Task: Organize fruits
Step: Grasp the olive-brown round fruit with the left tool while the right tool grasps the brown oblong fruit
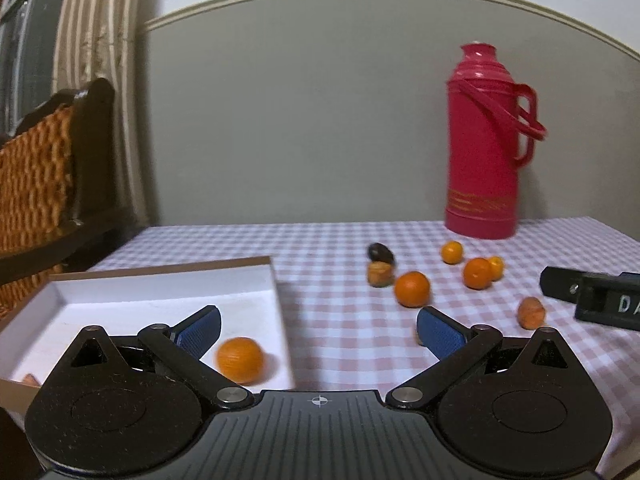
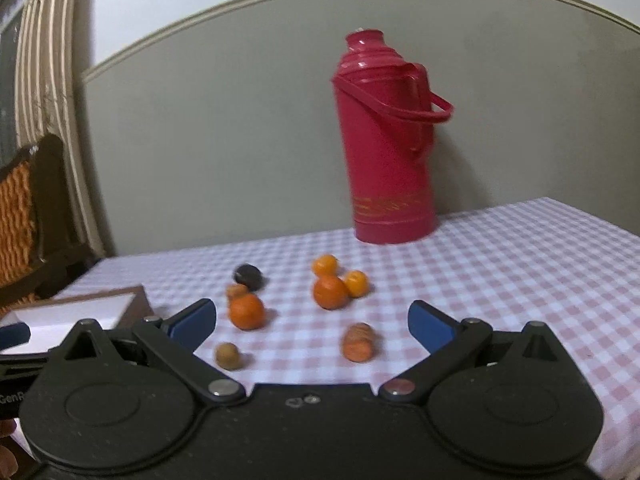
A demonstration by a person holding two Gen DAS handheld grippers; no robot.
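An orange [image 1: 240,360] lies blurred in the white box [image 1: 120,300], perhaps rolling; it could bounce over the low wall. The left gripper [image 1: 318,334] hangs spread and empty above the box's right edge. The right gripper [image 2: 312,322], also spread, faces the loose fruits [image 2: 330,292] on the checked cloth [image 2: 520,280]; a careless nudge could send them rolling off.

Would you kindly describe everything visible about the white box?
The white box is a shallow, open rectangular tray, seemingly cardboard, white inside with brown outer edges. It lies flat on the checked tablecloth at the table's left. One orange fruit sits inside near its right wall; something small and orange peeks from its near-left corner.
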